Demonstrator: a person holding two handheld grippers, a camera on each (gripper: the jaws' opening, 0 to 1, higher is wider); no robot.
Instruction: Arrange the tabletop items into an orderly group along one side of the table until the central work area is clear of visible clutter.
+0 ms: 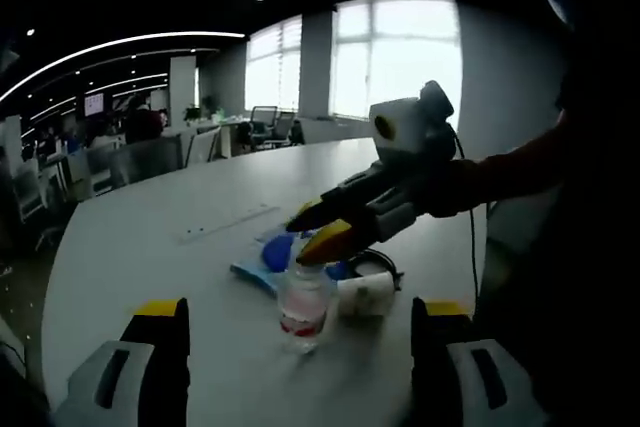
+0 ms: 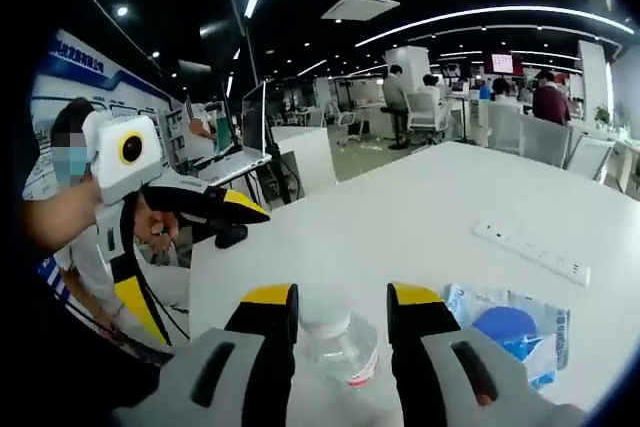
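A small clear water bottle [image 1: 303, 307] with a red label stands on the white table [image 1: 150, 237]. My right gripper [image 1: 318, 234] reaches in from the right, its yellow-tipped jaws closed on the bottle's top. In the right gripper view the bottle [image 2: 342, 349] fills the gap between the jaws of the right gripper [image 2: 342, 315]. My left gripper [image 1: 300, 319] is wide open, one jaw on each side of the bottle and well clear of it. The same left gripper [image 2: 238, 210] hangs off the table's left edge in the right gripper view.
A clear packet holding something blue [image 1: 268, 259] [image 2: 508, 332], a white roll [image 1: 365, 295] and a black cable loop [image 1: 382, 261] lie just behind the bottle. A white power strip [image 1: 228, 222] [image 2: 532, 249] lies farther out. Office chairs and desks surround the table.
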